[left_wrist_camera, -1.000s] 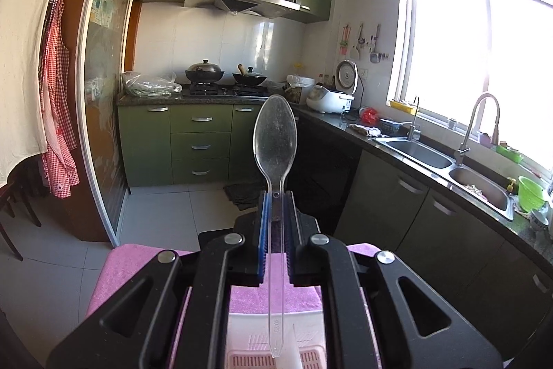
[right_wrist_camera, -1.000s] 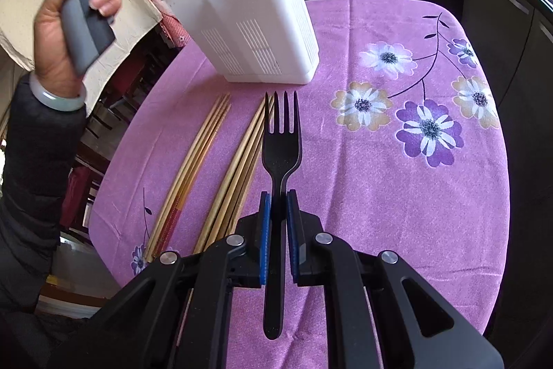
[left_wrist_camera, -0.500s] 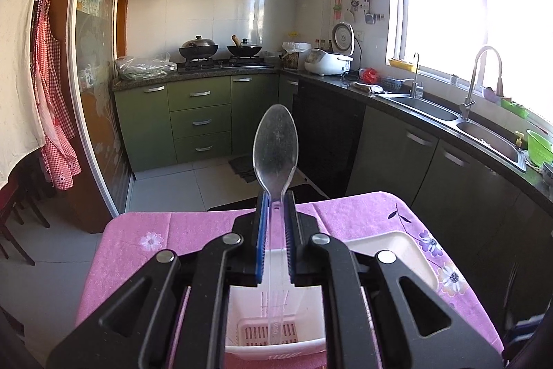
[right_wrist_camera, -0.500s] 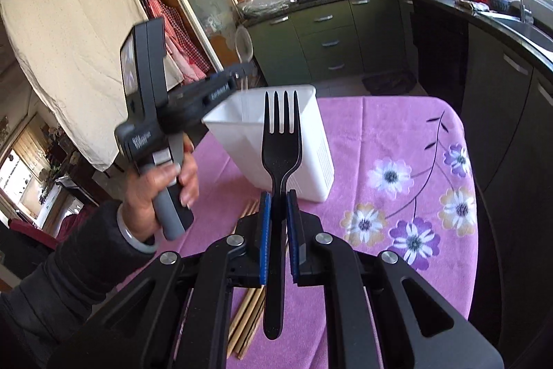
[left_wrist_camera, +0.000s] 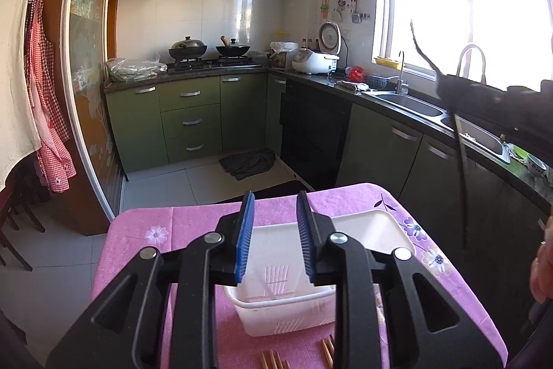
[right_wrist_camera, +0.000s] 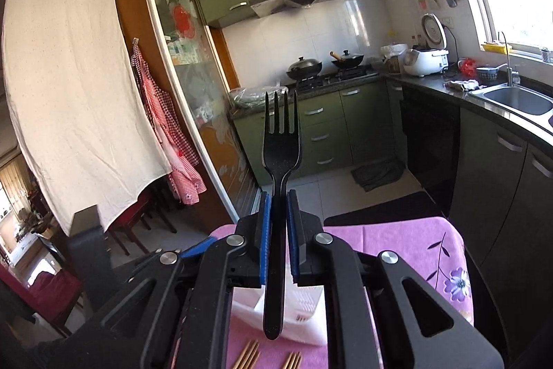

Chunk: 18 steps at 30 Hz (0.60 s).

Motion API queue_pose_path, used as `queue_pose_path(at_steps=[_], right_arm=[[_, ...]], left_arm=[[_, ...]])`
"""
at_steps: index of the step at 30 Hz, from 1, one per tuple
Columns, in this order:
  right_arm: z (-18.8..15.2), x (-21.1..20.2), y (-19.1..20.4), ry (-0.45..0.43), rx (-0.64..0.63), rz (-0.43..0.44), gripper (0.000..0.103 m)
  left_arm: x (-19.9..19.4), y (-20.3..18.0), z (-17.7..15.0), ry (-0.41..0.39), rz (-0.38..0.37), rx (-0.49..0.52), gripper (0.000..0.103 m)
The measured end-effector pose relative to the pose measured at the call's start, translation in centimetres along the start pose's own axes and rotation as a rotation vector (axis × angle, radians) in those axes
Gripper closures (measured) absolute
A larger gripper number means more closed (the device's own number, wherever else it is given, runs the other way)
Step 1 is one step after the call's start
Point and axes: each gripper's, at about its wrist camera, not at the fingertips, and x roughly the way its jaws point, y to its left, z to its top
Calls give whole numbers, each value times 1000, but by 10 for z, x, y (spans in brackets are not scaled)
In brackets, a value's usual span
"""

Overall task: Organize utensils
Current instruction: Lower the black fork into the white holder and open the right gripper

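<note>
- The left claw (left_wrist_camera: 275, 232) stands wide apart with nothing between its blue pads (left_wrist_camera: 244, 236), hanging over the near end of the white utensil basket (left_wrist_camera: 375, 223)
- That basket sits on the tabletop (left_wrist_camera: 172, 223), which wears a pink flowered cloth; the basket's slotted floor shows straight below the gap of the left claw
- The clear spoon cannot be made out inside the basket from here
- The right claw (right_wrist_camera: 277, 242) is clamped tight on the handle of a black plastic fork (right_wrist_camera: 280, 140), tines pointing up and away, handle end hanging below the pads
- Under the right claw the basket's white wall (right_wrist_camera: 307, 317) shows just behind the fork's handle end
- Wooden chopsticks (right_wrist_camera: 249, 353) lie on the cloth nearer than the basket, below both claws; their tips (left_wrist_camera: 274, 360) peek in at the bottom of the left view
- Off to the right of the left claw, the fork (left_wrist_camera: 461, 168) appears edge-on as a thin dark line
</note>
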Motion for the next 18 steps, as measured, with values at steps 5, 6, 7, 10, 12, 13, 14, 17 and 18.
queue_pose_path(at_steps=[5,6,7,10,12,13,14,17,18], right_arm=[[-8,45,0,-24,-22,-73,93],[-12,53,-1,-18,-24,-74,93],[-19,62,-3,-12,-32,-85,93],[-38,75,-7,6,-48,-97,93],[-49,76,-6,5,-56,-99,93],[-52,75,-6,0,-62,-100,93],[-56,73,-6,-7,-68,-103,93],[-69,68,-3,1,-92,-109,92],[-72,66,-2,5,-100,-113,92]], left_arm=[[-17,14,0,5,-11,-31,79],[-21,16,-1,8,-8,-32,79],[-26,19,-3,12,-4,-35,79],[-39,28,-13,51,0,-45,74],[-48,33,-23,89,-2,-49,73],[-52,34,-27,106,-1,-48,73],[-57,35,-33,123,6,-41,73],[-68,36,-44,154,15,-25,73],[-69,36,-46,168,19,-20,73]])
